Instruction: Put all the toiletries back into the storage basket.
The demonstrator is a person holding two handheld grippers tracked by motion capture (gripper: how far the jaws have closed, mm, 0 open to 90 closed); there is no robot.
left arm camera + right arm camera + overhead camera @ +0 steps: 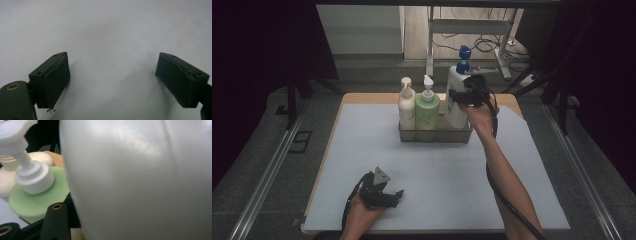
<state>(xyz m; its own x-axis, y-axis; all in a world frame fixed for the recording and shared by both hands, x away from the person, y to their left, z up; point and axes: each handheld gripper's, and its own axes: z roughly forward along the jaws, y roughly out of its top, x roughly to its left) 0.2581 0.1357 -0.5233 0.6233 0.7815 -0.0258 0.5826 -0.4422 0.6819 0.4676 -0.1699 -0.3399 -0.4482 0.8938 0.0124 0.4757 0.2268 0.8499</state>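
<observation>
the big white bottle (455, 102) with the blue pump head stands upright at the right end of the metal basket (434, 135), just beside the green bottle (427, 110), at the far side of the table. up close its smooth pale wall (140, 180) sits right before my right jaws.

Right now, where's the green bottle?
In the high view the green bottle stands in the middle of the wire basket at the table's far edge, between the cream bottle and the white bottle.
</observation>
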